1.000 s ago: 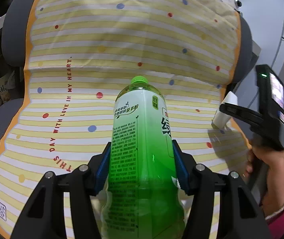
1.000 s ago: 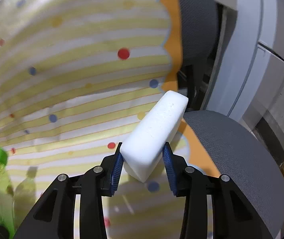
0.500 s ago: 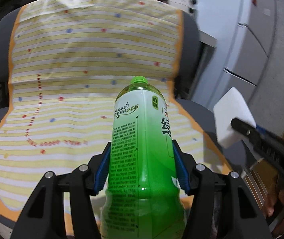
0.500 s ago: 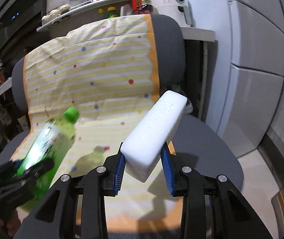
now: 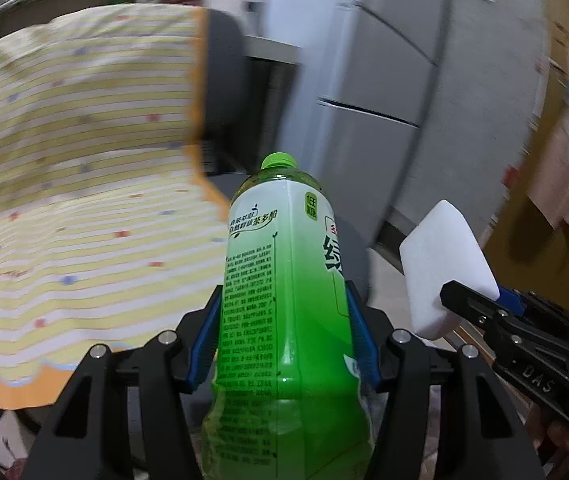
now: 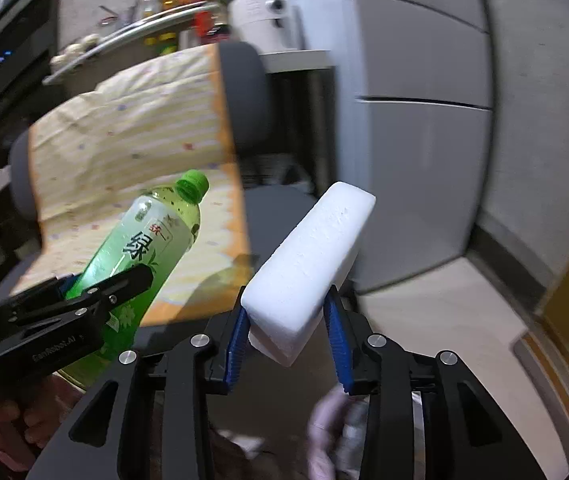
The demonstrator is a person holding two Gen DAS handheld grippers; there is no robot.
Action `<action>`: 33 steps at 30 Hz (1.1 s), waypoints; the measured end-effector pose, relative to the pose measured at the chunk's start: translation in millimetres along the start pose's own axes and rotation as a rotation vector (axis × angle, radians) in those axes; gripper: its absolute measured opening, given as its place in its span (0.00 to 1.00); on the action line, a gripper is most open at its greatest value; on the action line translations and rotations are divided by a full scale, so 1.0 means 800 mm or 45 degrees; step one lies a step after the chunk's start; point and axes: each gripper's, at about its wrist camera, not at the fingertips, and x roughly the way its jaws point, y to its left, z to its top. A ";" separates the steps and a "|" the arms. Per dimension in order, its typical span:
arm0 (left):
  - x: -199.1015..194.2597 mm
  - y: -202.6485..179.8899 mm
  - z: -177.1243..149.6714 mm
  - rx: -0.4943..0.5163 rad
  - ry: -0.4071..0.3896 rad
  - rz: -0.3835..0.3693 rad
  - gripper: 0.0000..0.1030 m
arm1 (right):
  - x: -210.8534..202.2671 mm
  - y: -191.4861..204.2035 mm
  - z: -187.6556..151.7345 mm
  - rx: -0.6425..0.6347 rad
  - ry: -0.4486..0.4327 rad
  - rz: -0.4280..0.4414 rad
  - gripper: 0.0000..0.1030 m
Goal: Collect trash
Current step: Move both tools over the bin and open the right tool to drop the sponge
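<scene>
Left wrist: left tool grips green bottle; right tool clamps white foam block.

**Foam block and bottle held off the chair**

The right gripper clamps a white foam block between its blue pads; the block tilts up to the right. At left, the left gripper grips a green bottle, cap pointing up and right. Behind them stands a grey chair draped in a yellow striped cover. A shelf of bottles and a white appliance sit beyond, blurred.
</scene>
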 end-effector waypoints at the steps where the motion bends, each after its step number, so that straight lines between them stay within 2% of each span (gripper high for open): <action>1: 0.006 -0.016 -0.003 0.033 0.009 -0.034 0.54 | -0.006 -0.014 -0.008 0.016 0.009 -0.037 0.37; 7: 0.031 -0.075 -0.015 0.136 0.053 -0.176 0.54 | -0.020 -0.080 -0.042 0.115 0.063 -0.179 0.37; 11: 0.047 -0.094 -0.018 0.153 0.078 -0.221 0.54 | -0.019 -0.105 -0.059 0.143 0.095 -0.237 0.38; 19: 0.061 -0.103 -0.026 0.160 0.125 -0.232 0.54 | 0.000 -0.132 -0.091 0.112 0.182 -0.320 0.43; 20: 0.060 -0.103 -0.026 0.159 0.126 -0.231 0.54 | 0.002 -0.134 -0.093 0.107 0.193 -0.329 0.46; 22: 0.060 -0.102 -0.026 0.160 0.128 -0.230 0.54 | 0.003 -0.142 -0.097 0.115 0.206 -0.365 0.62; 33: 0.059 -0.109 -0.032 0.196 0.133 -0.258 0.54 | -0.019 -0.157 -0.077 0.209 0.113 -0.351 0.63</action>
